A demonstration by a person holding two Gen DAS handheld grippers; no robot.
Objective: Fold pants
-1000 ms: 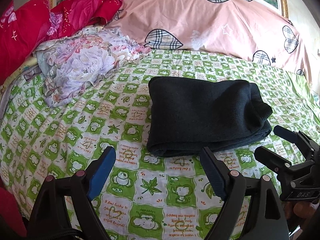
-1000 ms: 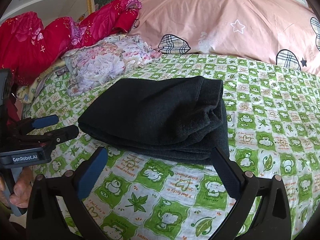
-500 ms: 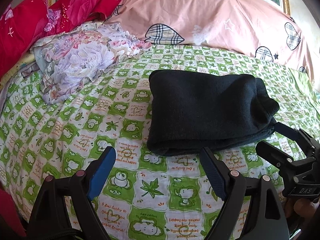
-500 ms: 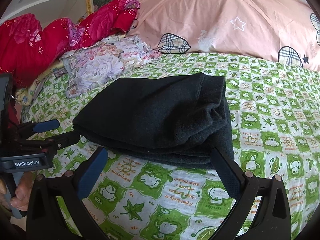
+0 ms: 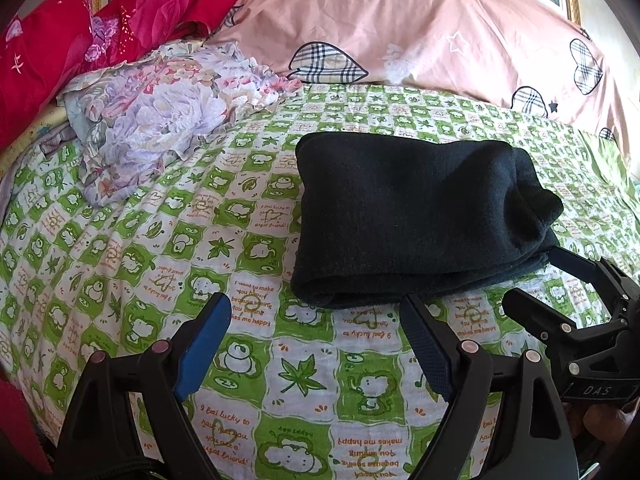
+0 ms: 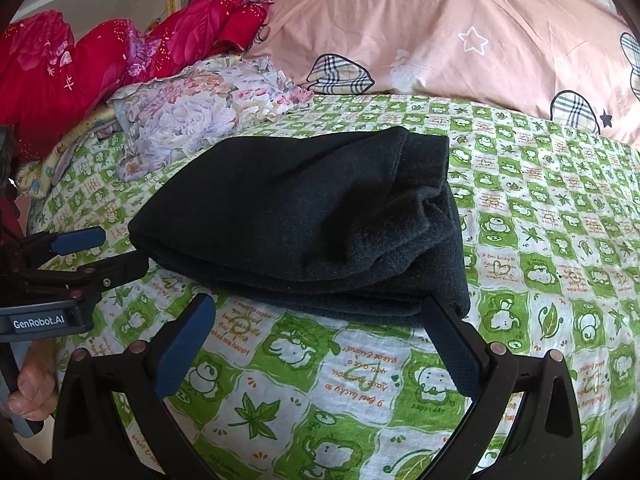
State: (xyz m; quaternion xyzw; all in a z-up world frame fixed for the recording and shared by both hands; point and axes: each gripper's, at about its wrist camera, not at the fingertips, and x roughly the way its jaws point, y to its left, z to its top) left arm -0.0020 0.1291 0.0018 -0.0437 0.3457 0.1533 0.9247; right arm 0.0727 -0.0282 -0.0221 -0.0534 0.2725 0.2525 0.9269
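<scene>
1. dark pants (image 5: 416, 220) lie folded in a thick bundle on the green patterned bedsheet (image 5: 120, 240), just ahead of both tongs
2. left gripper (image 5: 316, 320) spread wide, holding nothing
3. right gripper (image 6: 316, 320) spread wide, its right fingertip at the bundle's near edge

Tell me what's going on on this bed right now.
A person holds a two-finger tool in each hand over a green frog-print sheet. Dark pants lie there already folded into a thick bundle. The left tool and the right tool are both open at the bundle's near edge, gripping nothing. A floral cloth lies behind, untouched.
</scene>
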